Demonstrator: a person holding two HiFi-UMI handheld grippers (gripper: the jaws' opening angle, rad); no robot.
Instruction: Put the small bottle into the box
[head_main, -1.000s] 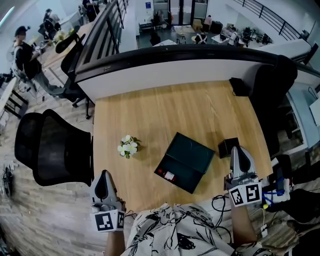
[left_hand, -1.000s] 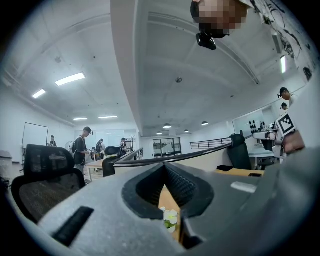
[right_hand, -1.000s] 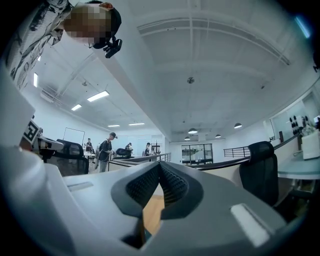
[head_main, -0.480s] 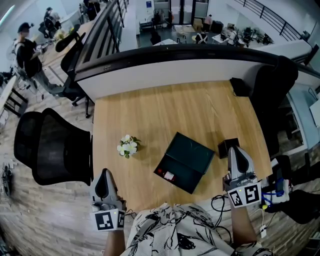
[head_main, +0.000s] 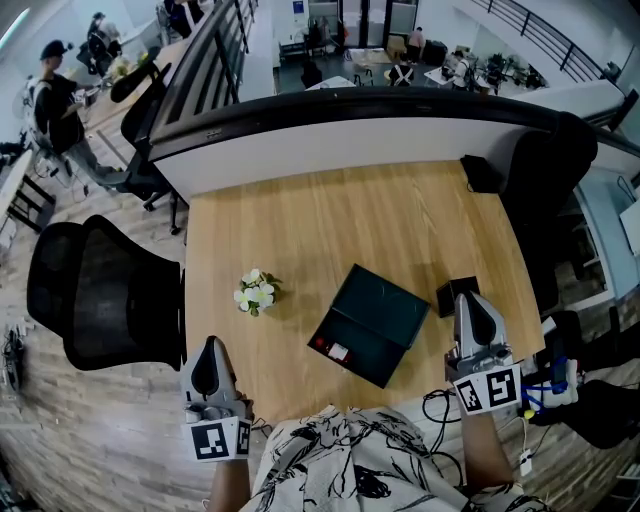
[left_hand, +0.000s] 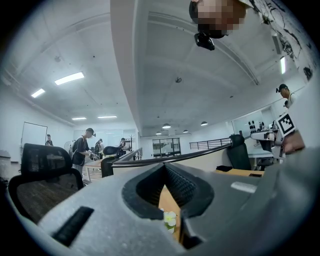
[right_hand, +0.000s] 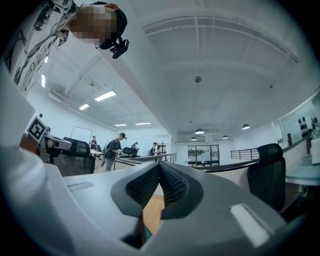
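A dark green box (head_main: 372, 322) lies with its lid down in the middle of the wooden table (head_main: 330, 225); a small red and white patch (head_main: 331, 349) shows at its near left corner. I cannot make out a small bottle in any view. My left gripper (head_main: 208, 348) hangs at the table's near left edge, shut and empty. My right gripper (head_main: 470, 301) is at the near right, just behind a small black box (head_main: 458, 293), also shut with nothing held. In the left gripper view the jaws of the left gripper (left_hand: 164, 166) meet; in the right gripper view the right gripper (right_hand: 159, 165) is closed too.
A small bunch of white flowers (head_main: 256, 292) stands left of the green box and shows low in the left gripper view (left_hand: 170, 219). A black object (head_main: 479, 173) sits at the table's far right corner. Black office chairs (head_main: 105, 295) stand to the left and right. Cables lie at the near right.
The right gripper has drifted slightly to the left. The left gripper and the things on the table have not moved.
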